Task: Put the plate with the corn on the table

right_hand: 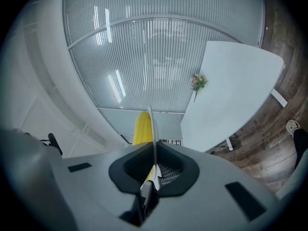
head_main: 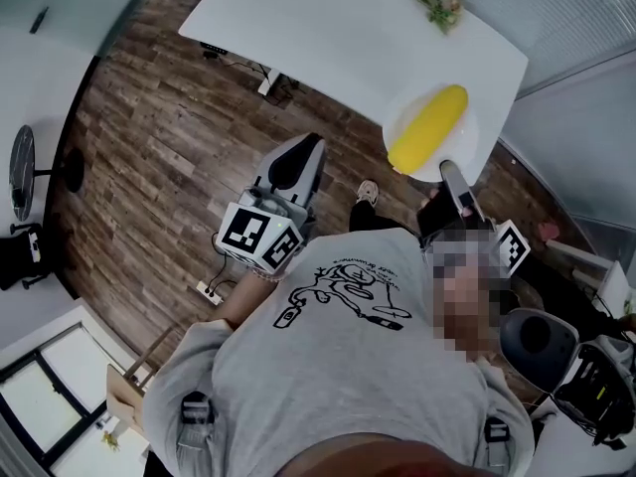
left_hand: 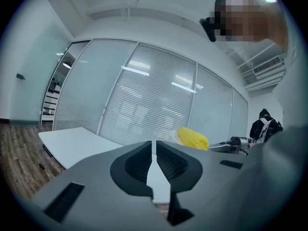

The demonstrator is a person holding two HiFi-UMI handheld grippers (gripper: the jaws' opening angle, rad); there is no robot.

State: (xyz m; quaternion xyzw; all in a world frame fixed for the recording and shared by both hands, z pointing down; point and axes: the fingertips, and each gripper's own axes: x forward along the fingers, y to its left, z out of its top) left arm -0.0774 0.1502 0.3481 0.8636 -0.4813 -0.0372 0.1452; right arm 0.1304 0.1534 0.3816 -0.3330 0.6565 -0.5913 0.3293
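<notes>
Dark wood-plank flooring (head_main: 149,137) fills the left of the head view, below a smooth white table (head_main: 328,28) at the top. At centre-left, the left gripper (head_main: 296,159) points level, its grey jaws drawn almost together on nothing. Farther right, a round white plate (head_main: 467,147) bearing a yellow cob of corn (head_main: 429,127) overlaps the table's right corner, its thin rim pinched edge-on between the closed jaws of the right gripper (head_main: 449,170). Ribbed glass walls (right_hand: 144,57) enclose the room.
</notes>
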